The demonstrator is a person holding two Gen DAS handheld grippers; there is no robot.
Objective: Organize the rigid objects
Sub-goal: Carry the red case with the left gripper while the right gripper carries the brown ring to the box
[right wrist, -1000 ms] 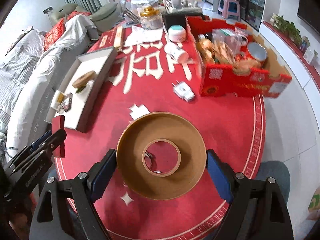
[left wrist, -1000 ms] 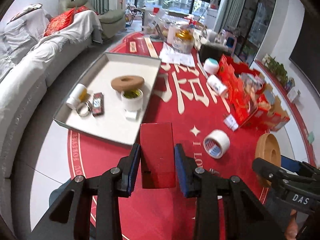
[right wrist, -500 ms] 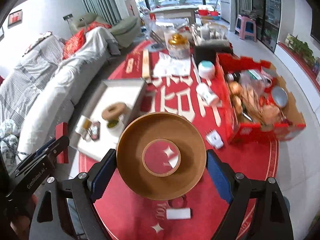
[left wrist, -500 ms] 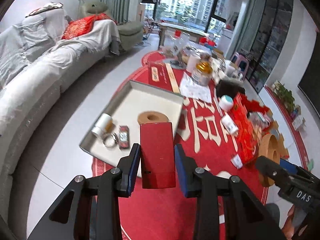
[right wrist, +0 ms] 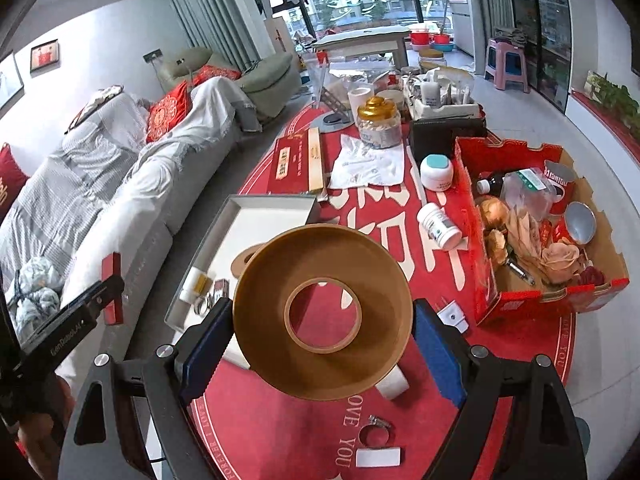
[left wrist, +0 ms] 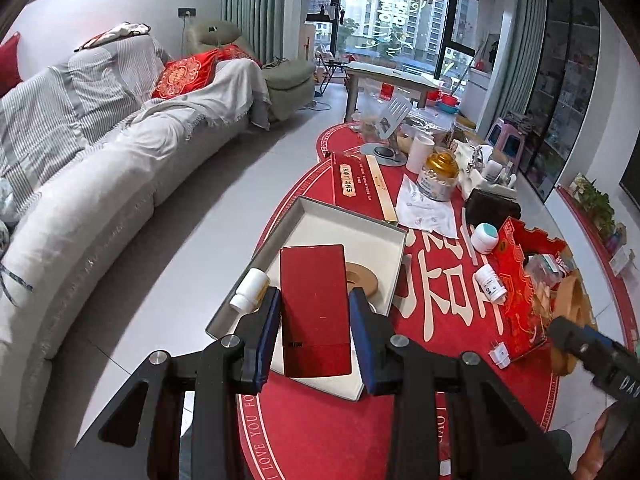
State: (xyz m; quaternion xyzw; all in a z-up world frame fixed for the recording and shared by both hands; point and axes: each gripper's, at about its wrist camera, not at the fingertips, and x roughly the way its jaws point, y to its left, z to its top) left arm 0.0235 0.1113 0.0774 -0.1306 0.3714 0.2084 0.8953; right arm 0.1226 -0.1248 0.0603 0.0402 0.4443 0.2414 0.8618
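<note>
My left gripper (left wrist: 314, 320) is shut on a flat dark red box (left wrist: 314, 308) and holds it high above the near end of the grey tray (left wrist: 394, 232). My right gripper (right wrist: 320, 332) is shut on a large brown tape roll (right wrist: 256, 312), held above the red rug beside the tray (right wrist: 236, 208). The tray holds another brown tape roll (left wrist: 362, 276), a white bottle (left wrist: 250, 290) and small metal items (right wrist: 208, 300). The left gripper with its red box (right wrist: 112, 288) shows at the left of the right wrist view.
On the red rug (right wrist: 280, 432) lie a white tape roll (right wrist: 394, 386), a metal clamp (right wrist: 376, 434), a white plug (right wrist: 452, 316), a white bottle (right wrist: 438, 226) and a jar (right wrist: 438, 172). A red cardboard box (right wrist: 536, 300) of clutter stands right. A grey sofa (left wrist: 80, 184) lies left.
Both grippers have risen well above the rug with their loads, and the views tilted up toward the room. The left gripper's red box now hangs over the tray's near end.
</note>
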